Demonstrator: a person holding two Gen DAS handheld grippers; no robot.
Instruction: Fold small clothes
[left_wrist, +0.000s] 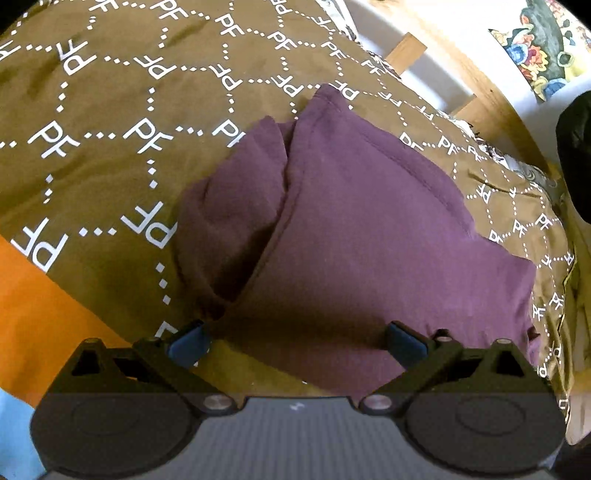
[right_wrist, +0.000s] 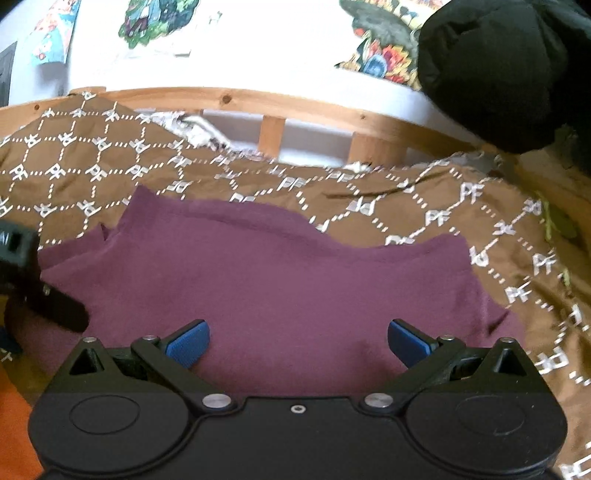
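Note:
A maroon garment (left_wrist: 351, 229) lies folded on a brown bedspread (left_wrist: 110, 122) printed with white "PF" marks. One part of it is folded over along its left side. My left gripper (left_wrist: 295, 341) is open and empty, just above the garment's near edge. In the right wrist view the garment (right_wrist: 258, 280) lies flat in front of my right gripper (right_wrist: 297, 343), which is open and empty above its near part. The left gripper's black body (right_wrist: 33, 280) shows at the left edge of that view.
A wooden bed rail (right_wrist: 277, 107) with slats runs behind the bedspread (right_wrist: 443, 206), with a white wall beyond. A black object (right_wrist: 498, 70) hangs at the upper right. Orange fabric (left_wrist: 33, 317) lies at the left near edge of the bed.

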